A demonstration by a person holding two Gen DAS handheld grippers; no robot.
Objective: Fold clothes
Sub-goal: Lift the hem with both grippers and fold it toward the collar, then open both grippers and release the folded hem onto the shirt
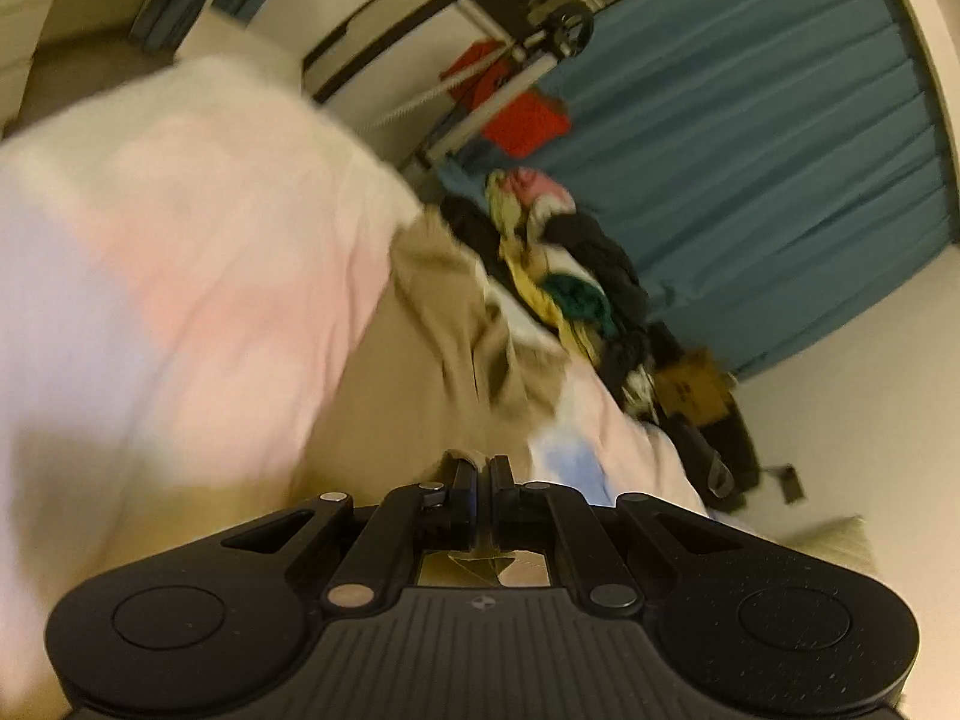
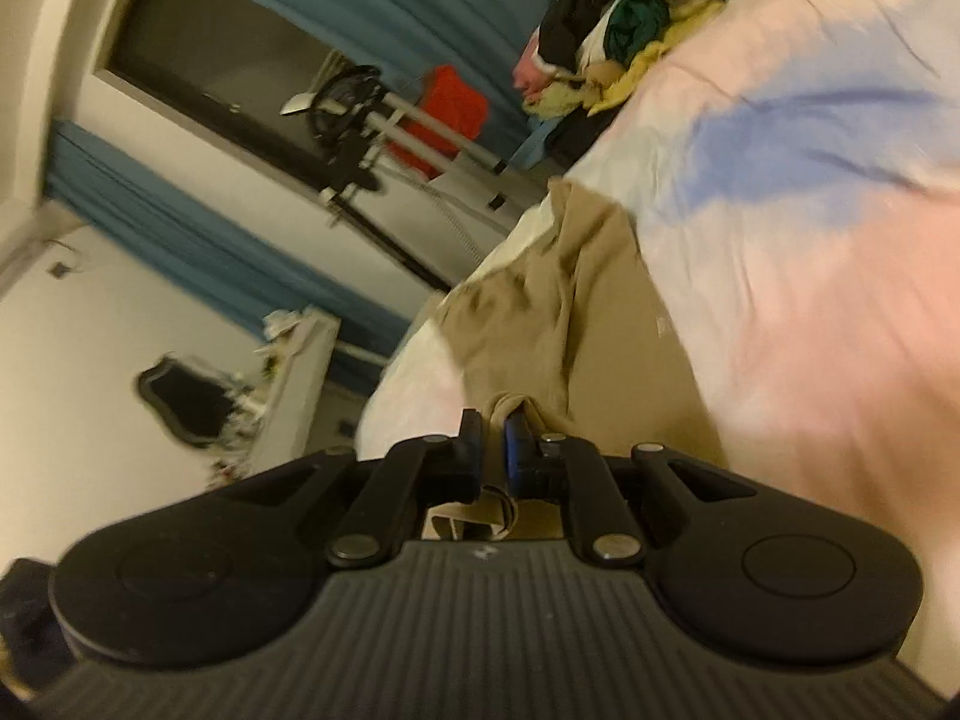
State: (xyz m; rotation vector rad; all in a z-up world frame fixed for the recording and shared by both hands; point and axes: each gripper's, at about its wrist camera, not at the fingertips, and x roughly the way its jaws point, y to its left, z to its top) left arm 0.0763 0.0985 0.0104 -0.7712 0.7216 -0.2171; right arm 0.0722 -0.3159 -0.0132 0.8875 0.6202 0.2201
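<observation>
Trousers (image 2: 600,324) on bed (image 2: 810,240), pile (image 2: 630,30) beyond

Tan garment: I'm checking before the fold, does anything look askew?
Yes. The tan garment lies bunched and creased on the bedspread, not flat. Both the left claw and the right claw pinch its edge.

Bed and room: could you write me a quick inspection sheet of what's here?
Surface: bed cover, pastel pink, blue and white, wrinkled.
Job's things: tan garment lying on the cover.
Clutter: heap of mixed clothes further along the bed.
Grippers: left gripper and right gripper both clamp tan cloth.
Cables: nothing seen clearly.
Surroundings: teal curtains, red cloth on a metal stand, dark framed mirror.
</observation>
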